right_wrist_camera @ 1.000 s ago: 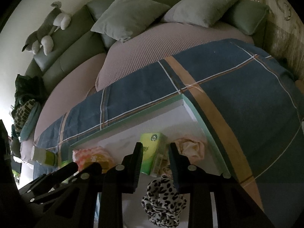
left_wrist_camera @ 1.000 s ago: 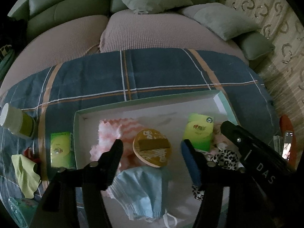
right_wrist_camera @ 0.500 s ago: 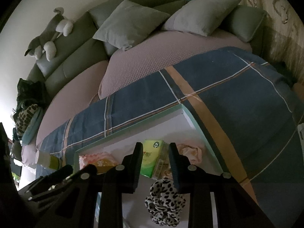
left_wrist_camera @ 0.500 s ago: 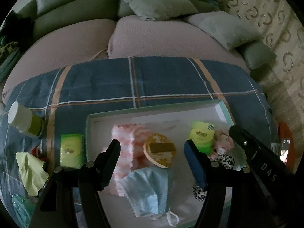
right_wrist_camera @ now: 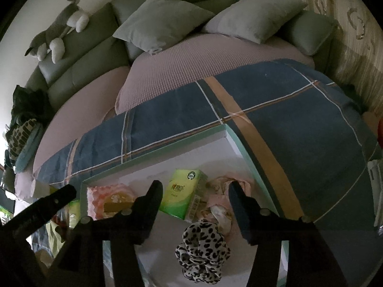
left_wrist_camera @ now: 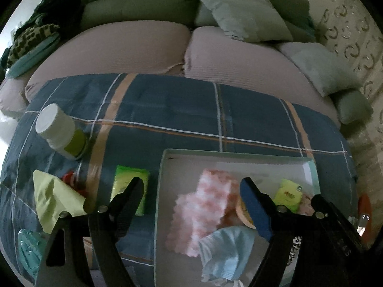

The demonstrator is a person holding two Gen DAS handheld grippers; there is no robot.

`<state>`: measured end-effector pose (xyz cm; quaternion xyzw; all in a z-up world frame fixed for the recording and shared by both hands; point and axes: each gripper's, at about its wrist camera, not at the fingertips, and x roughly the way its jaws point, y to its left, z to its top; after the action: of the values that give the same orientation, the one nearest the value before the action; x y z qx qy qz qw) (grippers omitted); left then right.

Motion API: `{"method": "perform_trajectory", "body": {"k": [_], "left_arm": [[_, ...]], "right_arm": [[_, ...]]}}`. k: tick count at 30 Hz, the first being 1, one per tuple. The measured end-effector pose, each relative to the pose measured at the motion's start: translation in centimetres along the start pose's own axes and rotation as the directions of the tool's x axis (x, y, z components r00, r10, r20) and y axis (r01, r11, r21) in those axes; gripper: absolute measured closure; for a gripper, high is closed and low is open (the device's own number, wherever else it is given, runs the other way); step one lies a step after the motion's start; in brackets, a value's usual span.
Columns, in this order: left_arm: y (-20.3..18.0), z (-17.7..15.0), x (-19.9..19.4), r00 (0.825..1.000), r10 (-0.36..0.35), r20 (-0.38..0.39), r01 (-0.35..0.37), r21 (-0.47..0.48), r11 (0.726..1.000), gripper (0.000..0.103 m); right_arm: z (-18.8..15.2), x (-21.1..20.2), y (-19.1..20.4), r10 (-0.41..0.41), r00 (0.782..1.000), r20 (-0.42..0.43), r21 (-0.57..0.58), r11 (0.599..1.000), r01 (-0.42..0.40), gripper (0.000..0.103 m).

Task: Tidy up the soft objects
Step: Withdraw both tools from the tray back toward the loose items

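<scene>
A shallow white box with a teal rim [left_wrist_camera: 165, 153] lies on the plaid blanket. It holds a pink-and-white fluffy cloth [left_wrist_camera: 205, 205], a blue face mask [left_wrist_camera: 225, 246], a green tissue pack [right_wrist_camera: 182, 191], crumpled pink fabric [right_wrist_camera: 222, 191] and a leopard scrunchie [right_wrist_camera: 203, 246]. My left gripper [left_wrist_camera: 191, 186] hovers over the box's left rim. Its jaws are opening, with nothing gripped. My right gripper [right_wrist_camera: 196, 186] hangs above the tissue pack and scrunchie, its jaws opening and clear of both. A second green pack [left_wrist_camera: 126, 184] and a yellow-green cloth [left_wrist_camera: 52, 198] lie outside the box.
A white-capped bottle [left_wrist_camera: 59, 131] stands on the blanket at the left, with a teal item [left_wrist_camera: 28, 246] near the bottom left. Grey pillows [right_wrist_camera: 162, 21] and a plush toy [right_wrist_camera: 57, 35] sit on the sofa behind. An orange object [left_wrist_camera: 365, 205] lies at the right.
My left gripper has shifted left, from over the box's middle to its left rim, and its jaws have spread. My right gripper has stayed put and its narrow gap has widened.
</scene>
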<state>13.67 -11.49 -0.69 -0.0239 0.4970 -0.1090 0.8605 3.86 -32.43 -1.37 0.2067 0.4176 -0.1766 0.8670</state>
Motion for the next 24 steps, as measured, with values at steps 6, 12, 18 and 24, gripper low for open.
{"method": "perform_trajectory", "body": {"k": [6, 12, 18, 24], "left_arm": [[0.9, 0.1, 0.1, 1.000, 0.013, 0.006, -0.013, -0.022, 1.000, 0.020], [1.2, 0.2, 0.1, 1.000, 0.012, 0.008, -0.012, -0.026, 1.000, 0.009], [1.9, 0.3, -0.2, 1.000, 0.002, 0.012, -0.001, -0.048, 0.999, 0.008], [3.2, 0.5, -0.5, 1.000, 0.008, 0.026, -0.006, -0.085, 0.996, 0.008]], "right_arm": [[-0.1, 0.2, 0.4, -0.017, 1.000, -0.004, -0.025, 1.000, 0.017, 0.029], [-0.1, 0.2, 0.6, -0.038, 0.999, 0.010, -0.045, 0.998, 0.038, 0.014], [-0.1, 0.1, 0.9, -0.052, 0.998, 0.022, -0.058, 0.997, 0.053, 0.000], [-0.2, 0.0, 1.2, -0.055, 0.998, 0.024, -0.066, 0.996, 0.057, 0.000]]}}
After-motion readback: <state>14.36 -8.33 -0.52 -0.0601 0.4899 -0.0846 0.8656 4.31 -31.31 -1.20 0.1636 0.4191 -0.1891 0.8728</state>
